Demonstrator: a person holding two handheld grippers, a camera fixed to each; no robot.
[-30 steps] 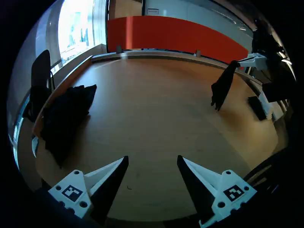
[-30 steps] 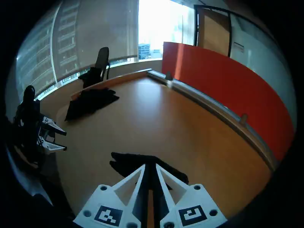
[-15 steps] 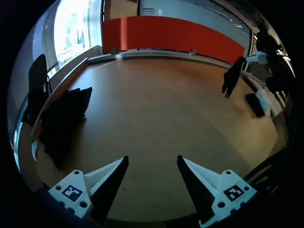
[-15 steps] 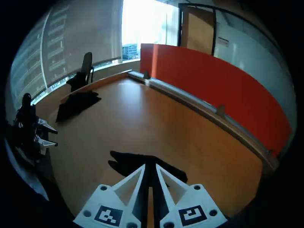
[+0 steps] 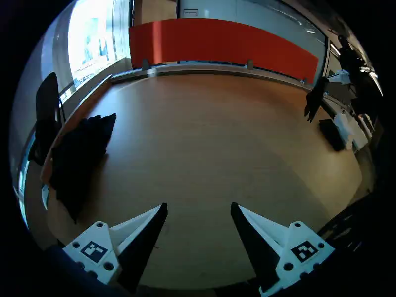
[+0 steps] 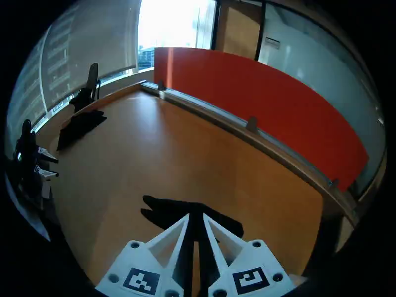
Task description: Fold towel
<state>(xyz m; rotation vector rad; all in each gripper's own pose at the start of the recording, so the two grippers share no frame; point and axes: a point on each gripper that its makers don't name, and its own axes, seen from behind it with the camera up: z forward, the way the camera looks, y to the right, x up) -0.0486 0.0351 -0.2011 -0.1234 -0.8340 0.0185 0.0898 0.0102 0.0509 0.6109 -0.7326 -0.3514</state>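
Item: right gripper (image 6: 196, 219), fingers pressed together on a pinch of the towel (image 6: 163, 213), which lay dark and slack just ahead of and below the tips. In the left gripper view the same towel (image 5: 314, 100) hung limp in a narrow drape from the right gripper (image 5: 340, 76), lifted off the table (image 5: 208, 143). Handling, as judged: light, soft, without stiffness, not fragile, unlikely to slip from a firm pinch (it would sag wherever unsupported). It would be best taken at a corner or along an edge, with a second hold at the opposite free corner so the cloth could be stretched flat before folding. Left gripper (image 5: 198, 205): fingers spread wide, holding nothing, bare wood beneath and ahead; the right gripper view placed the left gripper (image 6: 42, 166) far off to its left. Surroundings: pile of dark cloth (image 5: 79, 153) ahead and left of the left gripper, near the table's edge; chair (image 5: 47, 106) beyond the pile; dark flat object (image 5: 331, 134) far to the right, lower than the hanging towel; orange partition (image 5: 222, 47) along the far edge. Obstructions, as judged: none between the grippers; the pile and the flat object lay well apart from the open middle of the table.
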